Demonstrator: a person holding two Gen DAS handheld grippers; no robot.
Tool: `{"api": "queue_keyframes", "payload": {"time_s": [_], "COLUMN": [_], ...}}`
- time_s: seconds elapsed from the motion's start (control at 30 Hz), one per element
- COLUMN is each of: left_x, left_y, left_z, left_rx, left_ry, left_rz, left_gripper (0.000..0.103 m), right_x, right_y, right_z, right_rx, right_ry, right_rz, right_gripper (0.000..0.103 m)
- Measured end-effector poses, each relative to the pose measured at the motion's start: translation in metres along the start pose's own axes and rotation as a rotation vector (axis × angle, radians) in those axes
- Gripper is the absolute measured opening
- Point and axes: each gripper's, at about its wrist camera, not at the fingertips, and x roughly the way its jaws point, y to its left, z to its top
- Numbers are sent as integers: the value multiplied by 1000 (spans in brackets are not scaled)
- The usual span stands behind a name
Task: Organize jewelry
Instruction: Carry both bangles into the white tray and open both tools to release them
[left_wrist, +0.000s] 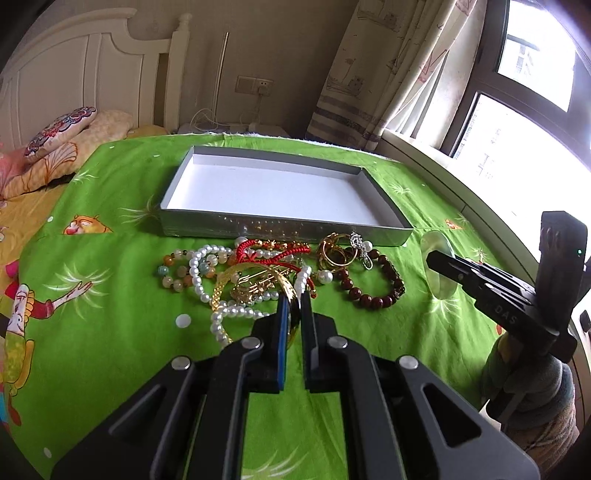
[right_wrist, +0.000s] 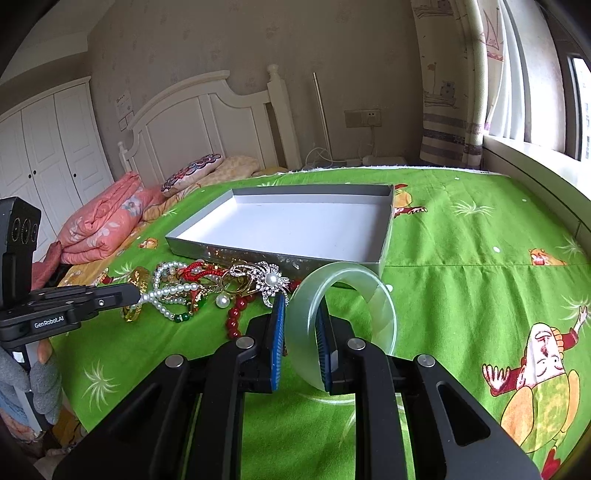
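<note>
Box, shallow grey cardboard with white floor, holds nothing yet; the tangled jewelry heap lies just before it on the green bedspread. Left gripper fingers clamp the gold bangle; right gripper fingers clamp the pale green jade bangle. Sorting barely begun, I judge.

One grey box, one pale-green bangle, two grippers

gold bangle partly hidden between jaws; pile tangled
</note>
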Motion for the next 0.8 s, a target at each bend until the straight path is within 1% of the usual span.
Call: {"api": "queue_keyframes", "payload": {"time_s": [0.17, 0.33, 0.5, 0.67, 0.8], "left_x": [-17, -30, -40, -36, -34], "left_y": [2, 1, 2, 3, 1], "left_z": [-6, -8, -5, 0, 10], "left_rx": [-5, 19, 25, 34, 55], "left_ry": [-21, -60, -93, -90, -105], "left_rz": [-43, 5, 26, 45, 58], "left_gripper": [5, 4, 4, 4, 4], "right_x": [2, 2, -1, -4, -4], "right_y": [0, 0, -2, -6, -10], "right_z": [0, 1, 0, 1, 6], "right_rx": [1, 3, 13, 38, 57], "right_ry": [8, 8, -7, -19, -20], "right_rz": [-9, -11, -10, -3, 3], "right_gripper": [18, 18, 18, 18, 18]}}
